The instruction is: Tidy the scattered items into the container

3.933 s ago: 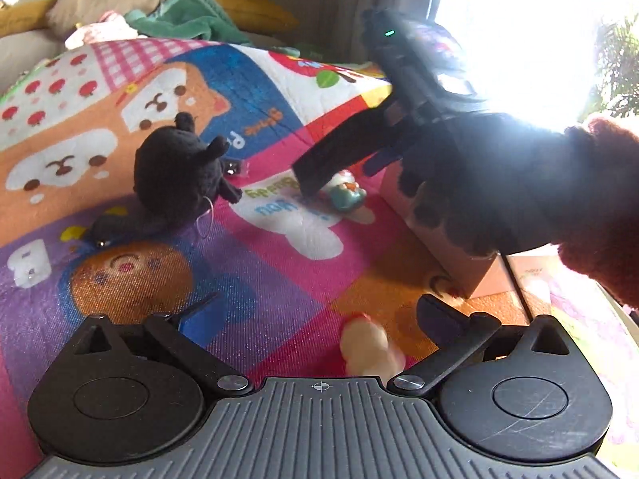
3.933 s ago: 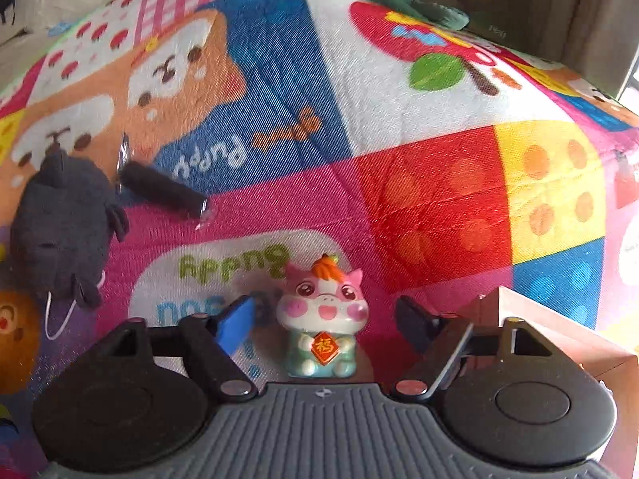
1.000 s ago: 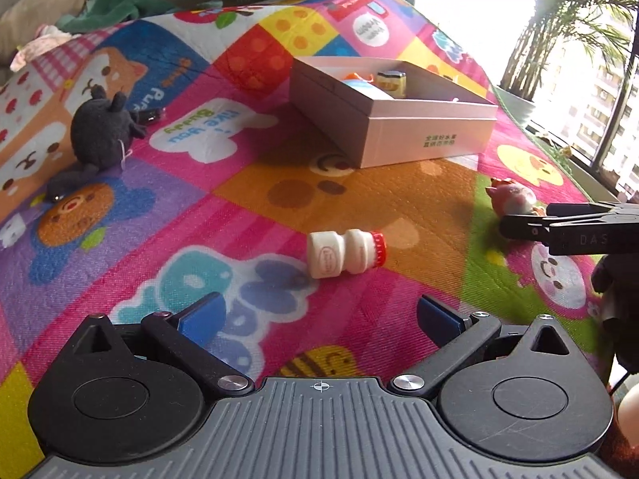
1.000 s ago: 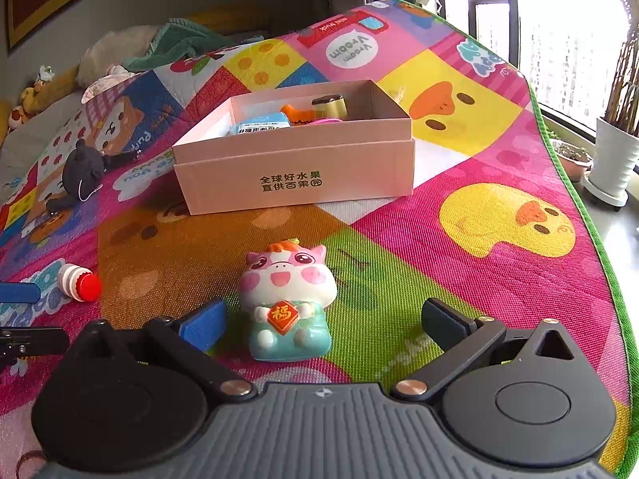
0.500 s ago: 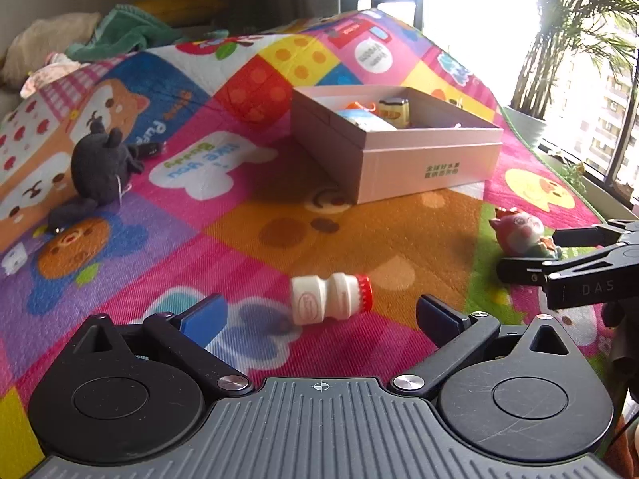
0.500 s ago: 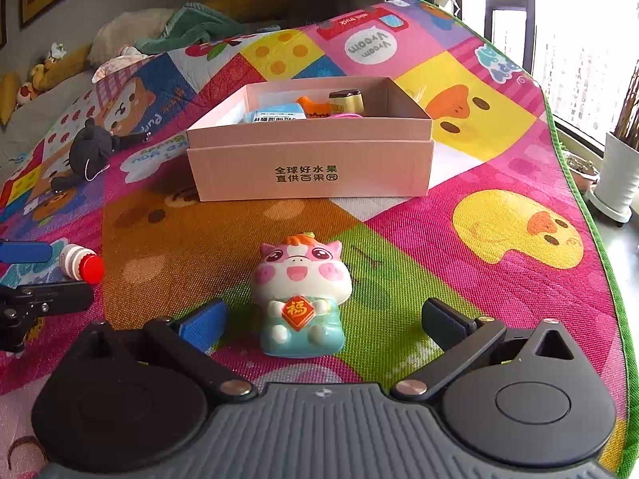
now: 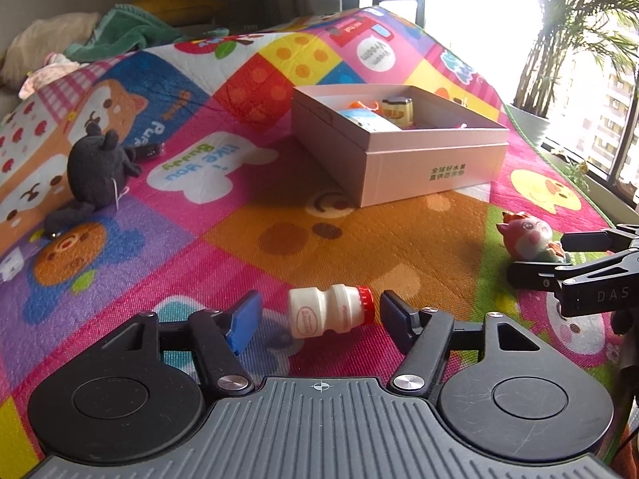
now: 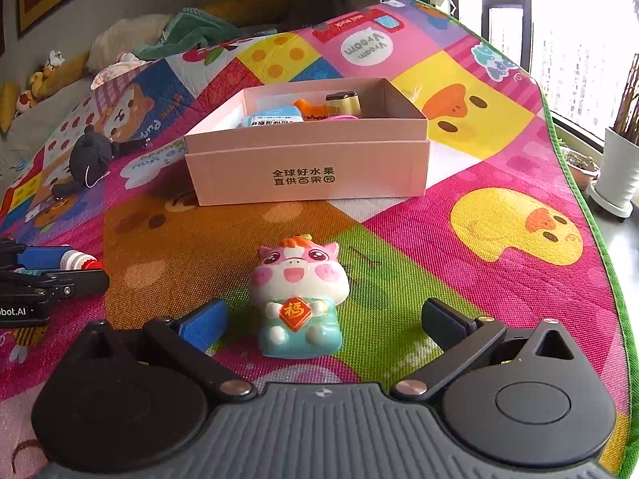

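Observation:
A small white yogurt bottle (image 7: 329, 310) with a red cap lies on its side on the play mat, between the fingers of my left gripper (image 7: 319, 319). The jaws are closing; a gap still shows at the blue pad (image 7: 244, 321). A pink and teal cow figurine (image 8: 299, 299) stands upright between the wide-open fingers of my right gripper (image 8: 325, 321), touching neither. The pink cardboard box (image 8: 307, 175) sits beyond both and holds several items. Each gripper shows in the other's view: the right gripper (image 7: 559, 257) beside the figurine (image 7: 527, 239), the left gripper (image 8: 66, 268) around the bottle (image 8: 78, 259).
A black plush toy (image 7: 96, 167) and a small dark object (image 7: 147, 151) lie on the mat far to the left. A green blanket (image 7: 131, 36) and pillows sit at the back. A white plant pot (image 8: 619, 171) stands off the mat's right edge.
The left gripper's jaws have narrowed from wide open to close around the bottle, which now sits lower and nearer in its view. The right gripper and figurine have stayed put.

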